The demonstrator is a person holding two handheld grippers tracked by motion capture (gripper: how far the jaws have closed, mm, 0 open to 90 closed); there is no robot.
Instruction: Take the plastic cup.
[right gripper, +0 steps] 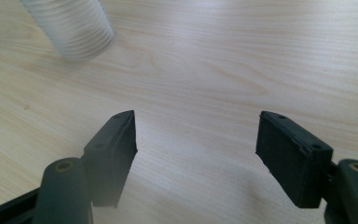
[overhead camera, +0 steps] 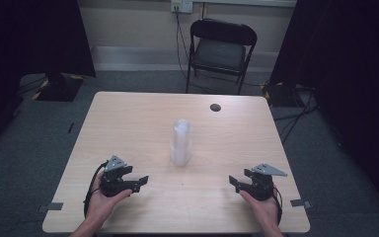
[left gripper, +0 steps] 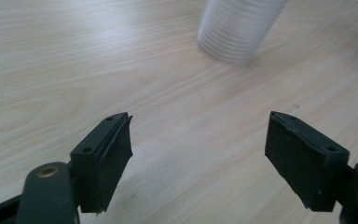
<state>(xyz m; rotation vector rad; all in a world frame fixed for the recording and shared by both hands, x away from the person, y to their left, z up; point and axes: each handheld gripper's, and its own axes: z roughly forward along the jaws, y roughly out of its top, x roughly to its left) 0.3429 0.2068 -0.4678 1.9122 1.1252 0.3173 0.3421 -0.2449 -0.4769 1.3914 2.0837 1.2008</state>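
Both grippers — left (overhead camera: 139, 181), right (overhead camera: 236, 182) — fingers wide apart, empty; cup stack (overhead camera: 181, 142) unlabelled.

A stack of clear cups (overhead camera: 180, 143) stands mid-table, its count too fine to read from the high view. In the left gripper view the stack (left gripper: 237, 28) is cut off by the top edge, leaving just its ribbed lower part; in the right gripper view the stack (right gripper: 72, 27) runs out at the top left corner and is blurred. The person's forearms leave the high view at the bottom edge, and the left hand (overhead camera: 103, 201) and right hand (overhead camera: 262, 207) cover the gripper handles. The dark round spot (overhead camera: 215, 107) near the table's far edge is too small to identify. Black drapes at both sides hide the room behind them.
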